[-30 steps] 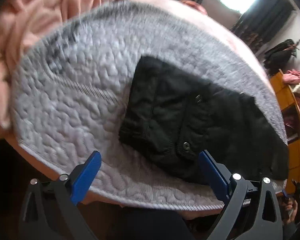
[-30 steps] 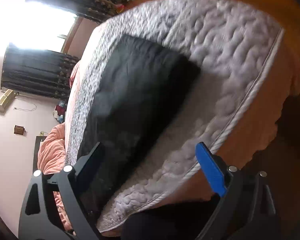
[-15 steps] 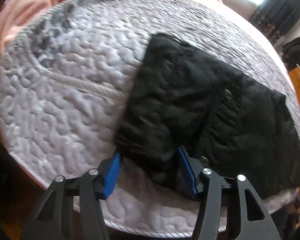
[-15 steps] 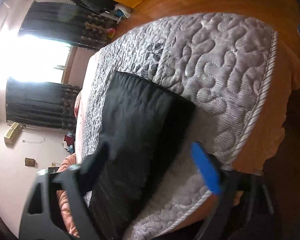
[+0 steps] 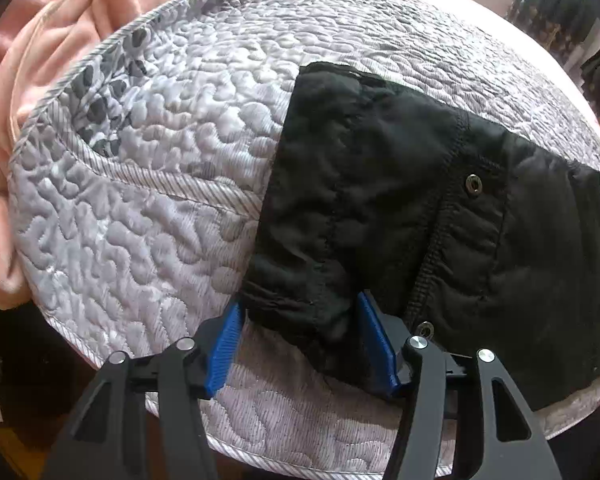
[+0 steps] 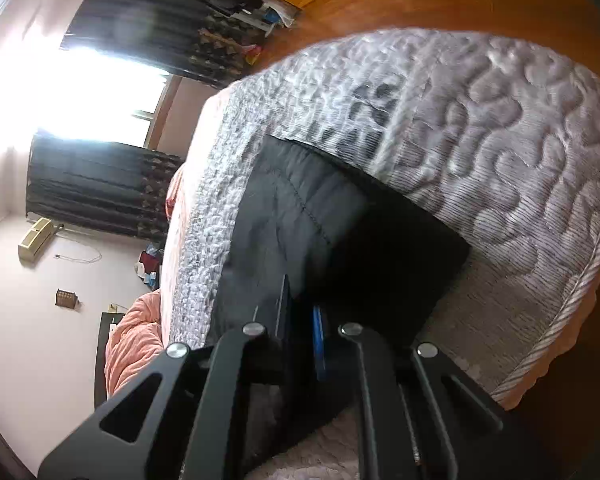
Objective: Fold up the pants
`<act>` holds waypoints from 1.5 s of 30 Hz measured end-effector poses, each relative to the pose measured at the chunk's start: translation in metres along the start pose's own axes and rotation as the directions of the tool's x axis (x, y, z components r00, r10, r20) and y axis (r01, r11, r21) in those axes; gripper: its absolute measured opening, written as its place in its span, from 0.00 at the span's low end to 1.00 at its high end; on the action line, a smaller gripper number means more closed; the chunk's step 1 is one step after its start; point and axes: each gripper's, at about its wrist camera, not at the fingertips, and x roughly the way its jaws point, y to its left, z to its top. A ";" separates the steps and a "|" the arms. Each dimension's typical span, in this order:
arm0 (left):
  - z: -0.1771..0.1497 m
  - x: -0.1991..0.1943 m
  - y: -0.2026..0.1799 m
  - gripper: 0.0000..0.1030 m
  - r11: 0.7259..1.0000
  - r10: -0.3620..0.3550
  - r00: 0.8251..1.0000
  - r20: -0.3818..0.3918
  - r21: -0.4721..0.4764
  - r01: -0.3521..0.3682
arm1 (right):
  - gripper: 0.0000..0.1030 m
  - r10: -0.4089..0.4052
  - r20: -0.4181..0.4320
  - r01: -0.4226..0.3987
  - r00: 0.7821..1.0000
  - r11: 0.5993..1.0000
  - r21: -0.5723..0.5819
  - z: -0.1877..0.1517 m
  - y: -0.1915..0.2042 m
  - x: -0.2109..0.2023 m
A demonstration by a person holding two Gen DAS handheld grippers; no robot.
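The left gripper (image 5: 300,332) fingers, opening a bit, hug the black pants (image 5: 420,208) corner at 6 o'clock (on the bed (image 5: 148,184)), and the right gripper (image 6: 300,320) pinches the pants.

No text, label, brand, number or sign can be read in either view. The black quilted fabric pants (image 5: 440,220) show only plain round metal snap buttons (image 5: 473,184) with no legible marking, and the grey quilted bedspread (image 5: 148,184) carries only a stitched pattern.
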 end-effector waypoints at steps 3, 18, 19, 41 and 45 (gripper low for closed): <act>0.002 0.000 -0.001 0.59 1.000 -0.005 1.000 -0.004 -0.011 0.005 | 0.29 -0.046 -0.047 0.049 0.998 0.996 0.071 0.002 -0.024 0.008; -0.029 -0.089 -0.003 0.96 0.973 -0.208 0.949 0.235 -0.050 0.226 | 0.72 0.064 0.037 -0.068 0.997 0.990 0.123 0.013 -0.050 -0.033; -0.028 -0.087 -0.004 0.96 0.970 -0.215 0.949 0.231 -0.057 0.234 | 0.72 0.065 0.025 -0.067 0.998 0.990 0.124 0.011 -0.048 -0.024; -0.028 -0.044 -0.027 0.96 0.980 -0.157 0.979 0.130 -0.103 0.171 | 0.62 0.102 0.008 -0.101 0.995 0.991 -0.090 0.004 -0.016 0.014; -0.029 -0.038 -0.029 0.96 0.981 -0.153 0.982 0.111 -0.101 0.164 | 0.22 0.089 -0.022 -0.090 0.996 0.995 -0.037 0.006 -0.026 0.027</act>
